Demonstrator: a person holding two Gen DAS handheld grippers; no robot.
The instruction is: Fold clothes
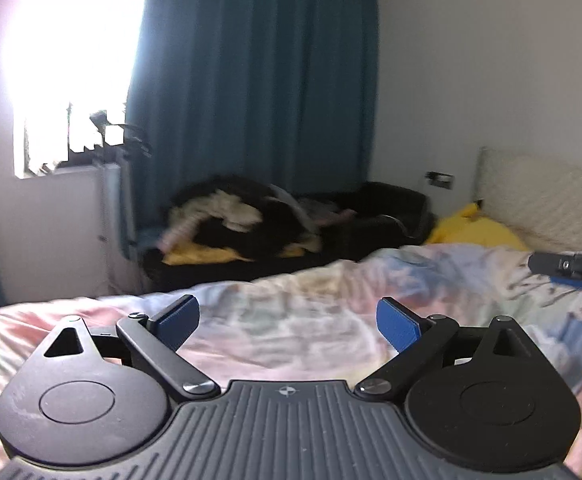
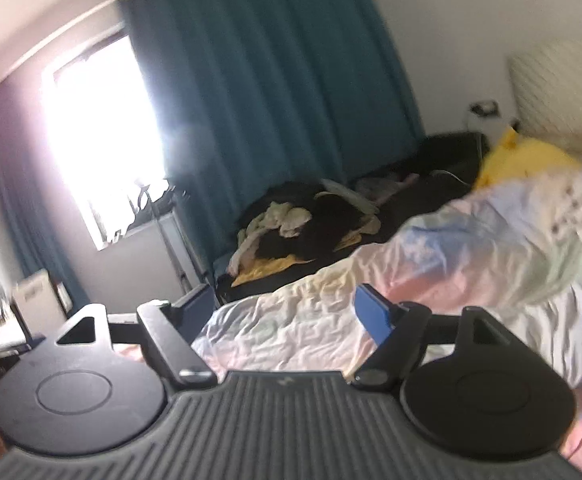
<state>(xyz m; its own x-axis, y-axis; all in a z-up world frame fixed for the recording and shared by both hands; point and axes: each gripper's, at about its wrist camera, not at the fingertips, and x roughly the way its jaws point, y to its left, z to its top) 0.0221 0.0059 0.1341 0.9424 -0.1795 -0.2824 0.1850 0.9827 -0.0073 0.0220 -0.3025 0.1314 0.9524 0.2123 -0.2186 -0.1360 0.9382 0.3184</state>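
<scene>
a: left gripper spread, nothing between its blue pads; right gripper likewise spread and empty

b: clothes?

a: heap of clothes on the dark couch, beyond the far edge of the bed, ahead of both grippers. heap's long axis runs along the couch. neither hand clearly nearer; both are well apart from the heap, so a reach across the bed seems likely next
</scene>
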